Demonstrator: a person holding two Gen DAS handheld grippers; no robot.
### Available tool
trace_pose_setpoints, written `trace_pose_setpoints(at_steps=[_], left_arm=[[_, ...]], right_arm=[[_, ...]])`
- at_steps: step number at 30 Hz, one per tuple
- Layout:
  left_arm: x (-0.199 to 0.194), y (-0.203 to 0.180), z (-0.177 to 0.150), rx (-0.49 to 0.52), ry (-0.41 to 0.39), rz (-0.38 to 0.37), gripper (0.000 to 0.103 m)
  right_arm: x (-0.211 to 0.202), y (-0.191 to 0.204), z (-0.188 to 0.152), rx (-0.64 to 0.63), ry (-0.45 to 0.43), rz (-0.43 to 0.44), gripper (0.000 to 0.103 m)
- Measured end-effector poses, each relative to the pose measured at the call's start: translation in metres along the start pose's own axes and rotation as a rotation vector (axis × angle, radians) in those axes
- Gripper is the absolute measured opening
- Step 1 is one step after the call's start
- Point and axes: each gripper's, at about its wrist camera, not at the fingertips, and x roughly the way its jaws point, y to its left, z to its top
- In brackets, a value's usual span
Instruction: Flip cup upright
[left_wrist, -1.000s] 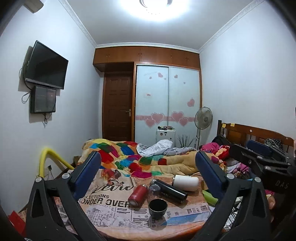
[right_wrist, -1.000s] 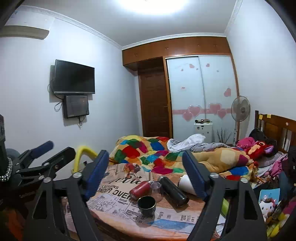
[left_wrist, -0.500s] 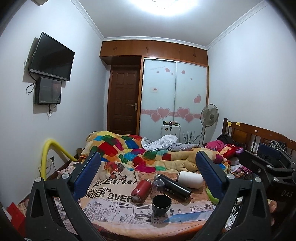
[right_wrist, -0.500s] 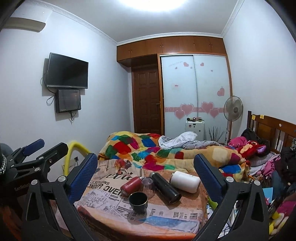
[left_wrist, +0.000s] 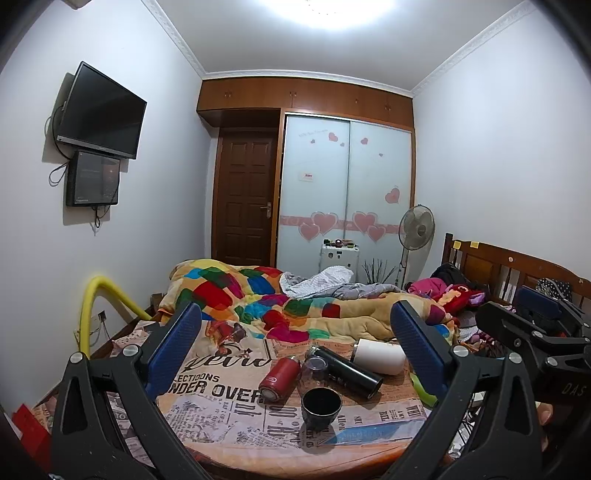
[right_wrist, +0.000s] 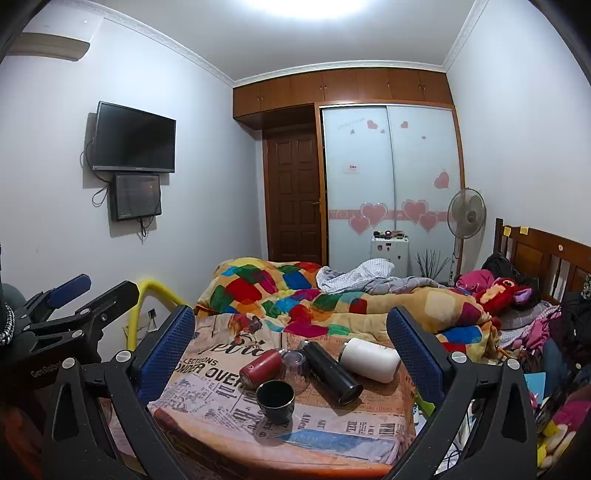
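Observation:
A small dark cup (left_wrist: 320, 402) (right_wrist: 275, 400) stands upright, mouth up, on a newspaper-print cloth covering the table (left_wrist: 229, 424) (right_wrist: 207, 410). Behind it lie a red bottle (left_wrist: 279, 378) (right_wrist: 259, 368), a clear glass (left_wrist: 313, 370) (right_wrist: 295, 365), a black flask (left_wrist: 345, 370) (right_wrist: 330, 371) and a white bottle (left_wrist: 378, 355) (right_wrist: 369, 359), all on their sides. My left gripper (left_wrist: 295, 347) and right gripper (right_wrist: 291, 343) are both open and empty, held well back from the table. Each also shows at the edge of the other's view, the right one (left_wrist: 535, 332) and the left one (right_wrist: 70, 306).
A bed with a colourful patchwork quilt (left_wrist: 258, 295) lies right behind the table. A yellow curved tube (left_wrist: 92, 306) stands at the left, a wooden headboard (left_wrist: 509, 266) and toys at the right. A fan (left_wrist: 417, 229) and wardrobe stand at the far wall.
Both grippers have pulled back and tilted up a little; the table objects sit lower and smaller in the views. The cup and bottles have not moved.

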Motion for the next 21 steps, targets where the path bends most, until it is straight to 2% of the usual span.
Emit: trace_pose_setpoints(at_steps=[21], left_arm=[[0.0043,0.0008,-0.0028,-0.002,0.011,-0.010,0.103]], right_arm=[[0.0005,-0.0029,0.0003,0.000,0.000,0.000,0.103]])
